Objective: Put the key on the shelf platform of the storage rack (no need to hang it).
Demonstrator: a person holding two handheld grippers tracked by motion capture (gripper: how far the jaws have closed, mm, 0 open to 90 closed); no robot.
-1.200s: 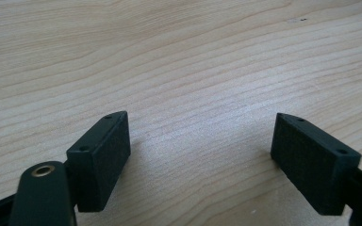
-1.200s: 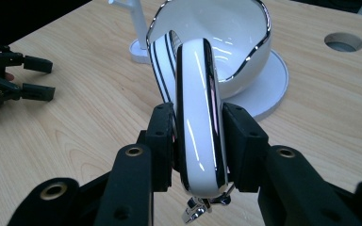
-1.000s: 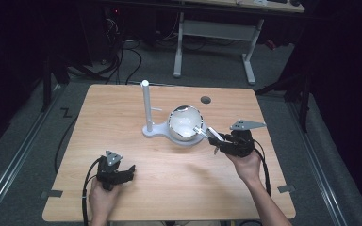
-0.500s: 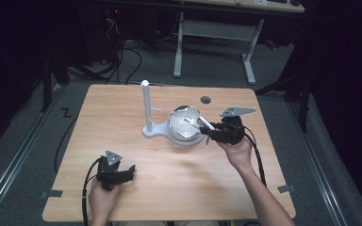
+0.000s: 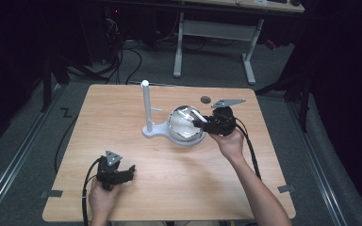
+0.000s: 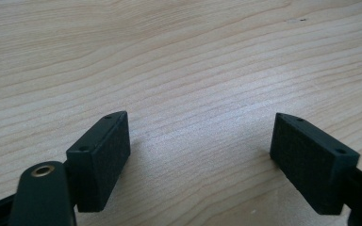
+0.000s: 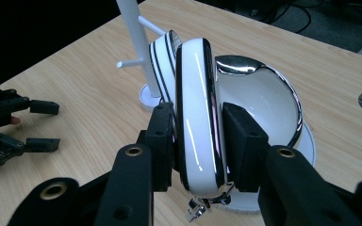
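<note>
The shiny cup (image 7: 259,101), a mirror-finished bowl shape with a white inside, sat directly ahead of the right tongs (image 7: 198,117). They were clamped on the glossy white band (image 7: 195,122) that curves off its side like a handle. The cup lay over the white base of the stand (image 7: 134,33). Whether it rested there or hung just clear could not be told.

The likeliest trouble was slip. The band looked slick and rounded and was pinched only across its narrow width, so the cup's weight, hanging beyond the pads, could have turned it in the grip or dropped it. The stand's post and its short peg (image 7: 129,62) stood just beyond the cup and left of the tongs. A swing that way could have knocked over what looked a light stand.

The band stood edge-on between the pads, its long axis running up and away from the tongs along their own line. The cup's open mouth faced up and to the tongs' right. From above, the cup (image 5: 185,123) showed as a bright disc touching the tips of the right tongs (image 5: 202,124).

Well apart, at the near left of the table (image 5: 193,188), the left tongs (image 5: 128,170) lay low over bare wood, spread wide and empty (image 6: 200,146).
</note>
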